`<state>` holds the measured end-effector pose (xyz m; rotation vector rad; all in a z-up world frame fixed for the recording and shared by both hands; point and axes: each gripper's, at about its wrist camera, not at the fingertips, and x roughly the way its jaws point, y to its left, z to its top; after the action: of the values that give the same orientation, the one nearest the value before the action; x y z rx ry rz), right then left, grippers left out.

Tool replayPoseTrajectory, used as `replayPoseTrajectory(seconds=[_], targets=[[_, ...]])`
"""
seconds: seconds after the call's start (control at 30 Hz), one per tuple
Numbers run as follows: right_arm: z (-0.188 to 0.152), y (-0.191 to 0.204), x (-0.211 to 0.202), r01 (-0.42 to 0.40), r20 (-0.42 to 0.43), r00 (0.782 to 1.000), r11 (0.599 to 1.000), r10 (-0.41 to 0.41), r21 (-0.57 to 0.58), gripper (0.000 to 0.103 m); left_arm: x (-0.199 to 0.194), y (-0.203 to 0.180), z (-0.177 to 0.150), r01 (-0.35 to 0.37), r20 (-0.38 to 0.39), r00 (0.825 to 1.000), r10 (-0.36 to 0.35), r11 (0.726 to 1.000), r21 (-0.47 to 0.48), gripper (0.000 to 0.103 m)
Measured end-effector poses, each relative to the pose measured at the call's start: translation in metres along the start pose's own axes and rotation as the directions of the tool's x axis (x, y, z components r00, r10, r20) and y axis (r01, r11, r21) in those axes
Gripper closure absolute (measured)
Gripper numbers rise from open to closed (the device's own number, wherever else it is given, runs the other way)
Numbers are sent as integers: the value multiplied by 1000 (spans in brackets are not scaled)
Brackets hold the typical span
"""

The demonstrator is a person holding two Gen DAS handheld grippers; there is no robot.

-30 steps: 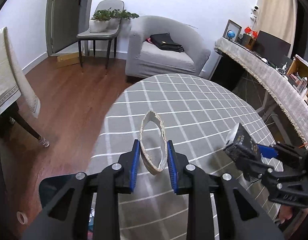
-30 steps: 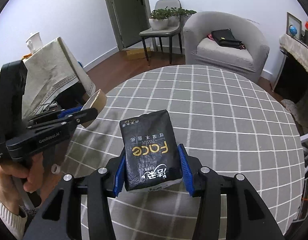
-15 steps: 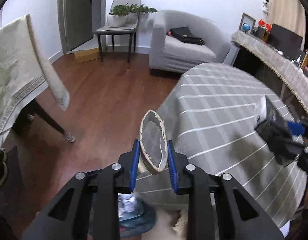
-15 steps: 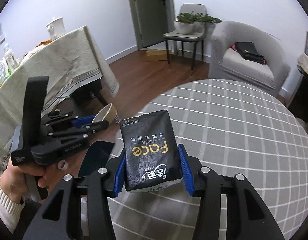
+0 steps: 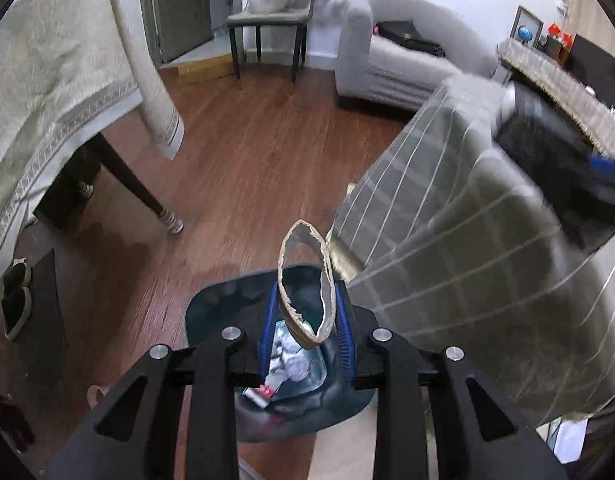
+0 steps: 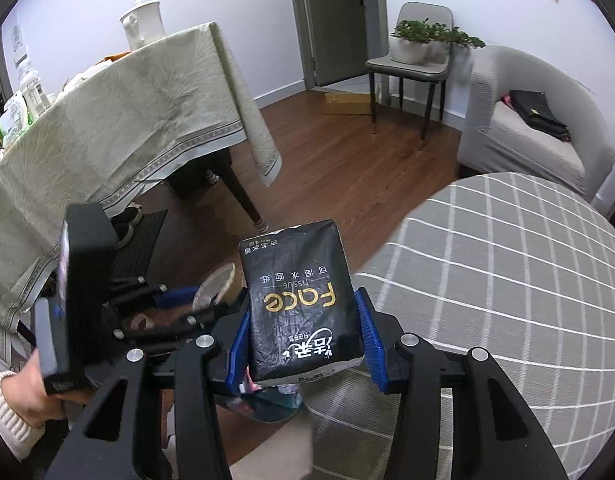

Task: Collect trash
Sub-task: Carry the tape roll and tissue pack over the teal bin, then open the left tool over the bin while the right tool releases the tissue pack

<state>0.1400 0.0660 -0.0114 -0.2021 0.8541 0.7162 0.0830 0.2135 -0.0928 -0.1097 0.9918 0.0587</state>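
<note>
Gripped in the right gripper (image 6: 303, 338) — a black "Face TISSUE" pack (image 6: 301, 304); pinched in the left gripper (image 5: 305, 334) — a squashed paper cup (image 5: 305, 280), above the bin (image 5: 211, 308), beside the checked table (image 5: 487, 280).

The left gripper (image 5: 305, 332) hangs above the trash bin (image 5: 211, 308), which stands on the floor (image 5: 235, 168) beside the desk (image 5: 467, 264). A paper cup (image 5: 305, 284) sits between its jaws, over the crumpled litter (image 5: 291, 364) in the bin. To its right, the right gripper (image 6: 303, 336) carries a tissue pack (image 6: 299, 300) at the desk's edge. Behind stand a chair (image 6: 407, 64) and an armchair (image 6: 527, 136).
</note>
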Motion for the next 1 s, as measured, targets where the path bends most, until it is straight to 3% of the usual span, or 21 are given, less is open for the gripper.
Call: replayPoseTrajectory(seconds=[0.37,0.47,0.7,1.0], targets=[[10,29,39,-35,-36,999,999,35,4,55,38,23,-34,14,-145,989,-16,1000,-15,72],[9,35,50,-35,-56,998,999,35,2,55,43,32,-40,21,-180,983,-25,999,-25,61],[5,50,84,-56,-108,993,998,56,1,55,25,49,-36,0,-134,991,-4,1000,-30,50],[-13,59,123,-59,-190,980,998,58,1,55,-15,66,-13,-31,-14,999,30,998,-47,50]])
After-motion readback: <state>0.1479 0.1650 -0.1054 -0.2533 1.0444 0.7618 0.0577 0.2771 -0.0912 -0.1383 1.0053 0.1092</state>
